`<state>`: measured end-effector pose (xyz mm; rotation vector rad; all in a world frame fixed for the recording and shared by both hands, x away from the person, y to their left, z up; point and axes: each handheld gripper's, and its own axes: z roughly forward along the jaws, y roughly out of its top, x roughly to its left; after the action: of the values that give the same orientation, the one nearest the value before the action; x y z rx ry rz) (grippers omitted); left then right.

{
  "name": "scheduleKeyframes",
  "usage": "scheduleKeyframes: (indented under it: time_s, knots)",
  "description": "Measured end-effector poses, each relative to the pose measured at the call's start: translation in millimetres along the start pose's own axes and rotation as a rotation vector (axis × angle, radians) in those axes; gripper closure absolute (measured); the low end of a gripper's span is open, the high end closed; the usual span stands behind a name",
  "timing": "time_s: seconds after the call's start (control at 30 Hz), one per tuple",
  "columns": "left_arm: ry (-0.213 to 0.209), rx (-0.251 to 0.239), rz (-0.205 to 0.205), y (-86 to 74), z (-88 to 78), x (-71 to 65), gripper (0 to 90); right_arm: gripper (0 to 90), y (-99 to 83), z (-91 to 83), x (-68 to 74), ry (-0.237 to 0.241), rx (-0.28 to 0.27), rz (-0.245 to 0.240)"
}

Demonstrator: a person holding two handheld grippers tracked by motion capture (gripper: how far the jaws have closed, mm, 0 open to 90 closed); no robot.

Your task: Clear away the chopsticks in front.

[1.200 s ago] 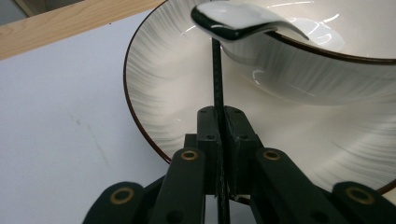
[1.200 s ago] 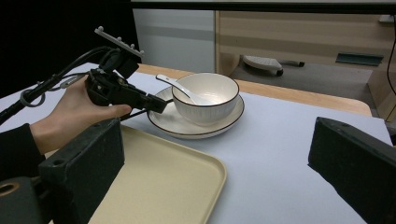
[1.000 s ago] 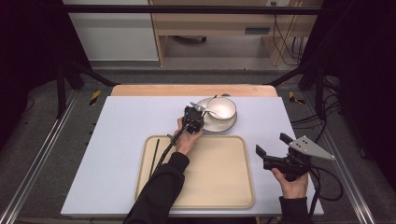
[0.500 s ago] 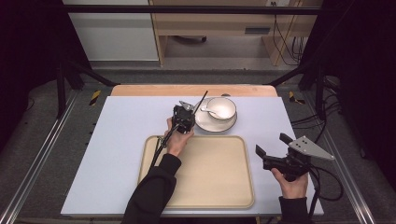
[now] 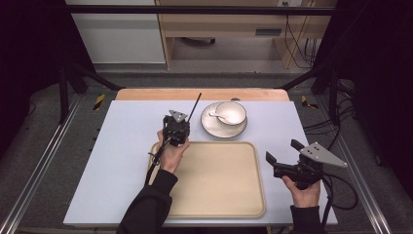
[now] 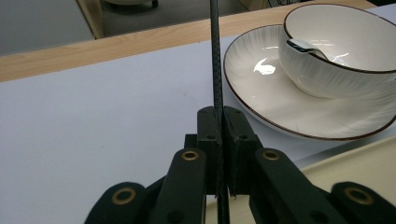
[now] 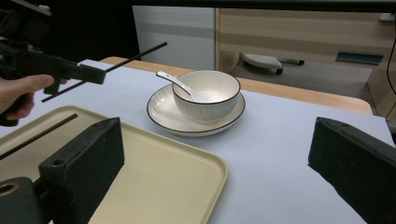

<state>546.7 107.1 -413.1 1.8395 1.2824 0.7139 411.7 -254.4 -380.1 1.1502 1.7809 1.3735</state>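
Note:
My left gripper (image 5: 177,126) is shut on a thin black chopstick (image 5: 196,104) that points up and away toward the far edge, just left of the plate. In the left gripper view the chopstick (image 6: 215,56) runs straight up between the closed jaws (image 6: 222,119). A white bowl (image 5: 232,112) with a white spoon (image 5: 217,116) in it stands on a brown-rimmed white plate (image 5: 214,127). My right gripper (image 5: 283,152) hovers open off the tray's right edge, holding nothing. A second black chopstick (image 7: 38,136) lies on the beige tray (image 7: 149,163).
The beige tray (image 5: 219,185) lies at the front middle of the pale table (image 5: 126,126). A wooden strip (image 5: 146,94) borders the far edge. Metal frame rails (image 5: 44,161) flank both sides. Cables trail near the right gripper.
The left gripper has moved left, away from the bowl and plate, carrying the chopstick with it. The right gripper has stayed put.

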Motion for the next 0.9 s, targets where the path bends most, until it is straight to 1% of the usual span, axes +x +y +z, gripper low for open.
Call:
scheduleKeyframes:
  time_s: [0.13, 0.2, 0.27, 0.33, 0.43, 0.47, 0.67, 0.77, 0.8, 0.87, 0.9]
  knots:
    - [0.009, -0.027, -0.011, -7.3, -18.2, 1.6, 85.4, 3.6, -0.1, -0.1, 0.4, 0.001, 0.002, 0.000]
    - [0.019, -0.036, -0.005, -10.8, -26.5, 1.7, 85.4, 3.6, -0.2, 0.0, 0.7, 0.002, 0.004, 0.002]
    - [0.012, -0.049, -0.017, -15.5, -35.6, 1.8, 85.4, 3.6, -0.3, 0.1, 1.2, 0.001, 0.005, 0.001]
    - [0.018, -0.066, -0.024, -21.9, -47.3, 1.6, 85.4, 3.6, -0.2, 0.7, 2.1, 0.002, 0.004, -0.001]
    - [0.019, -0.080, -0.041, -29.4, -59.0, 1.7, 85.4, 3.7, -0.4, 1.2, 3.1, 0.005, 0.008, -0.008]
    - [0.019, -0.090, -0.037, -33.2, -63.7, 1.8, 85.4, 3.6, -0.4, 1.5, 3.6, 0.004, 0.008, -0.007]
    - [0.034, -0.113, -0.045, -52.9, -82.3, 2.8, 85.4, 3.7, -0.7, 1.9, 5.8, 0.008, 0.010, -0.013]
    - [0.028, -0.124, -0.061, -62.9, -91.1, 1.4, 85.4, 3.8, -1.2, 2.2, 5.8, 0.007, 0.015, -0.010]
    - [0.024, -0.130, -0.061, -66.7, -94.0, -0.1, 85.3, 3.8, -1.4, 2.7, 5.7, 0.006, 0.013, -0.012]
    - [0.032, -0.134, -0.050, -71.4, -97.3, -2.3, 85.4, 3.8, -1.7, 2.8, 6.1, 0.007, 0.016, -0.014]
    - [0.033, -0.133, -0.052, -74.1, -98.9, -2.7, 85.4, 3.7, -1.7, 2.9, 6.4, 0.008, 0.017, -0.016]
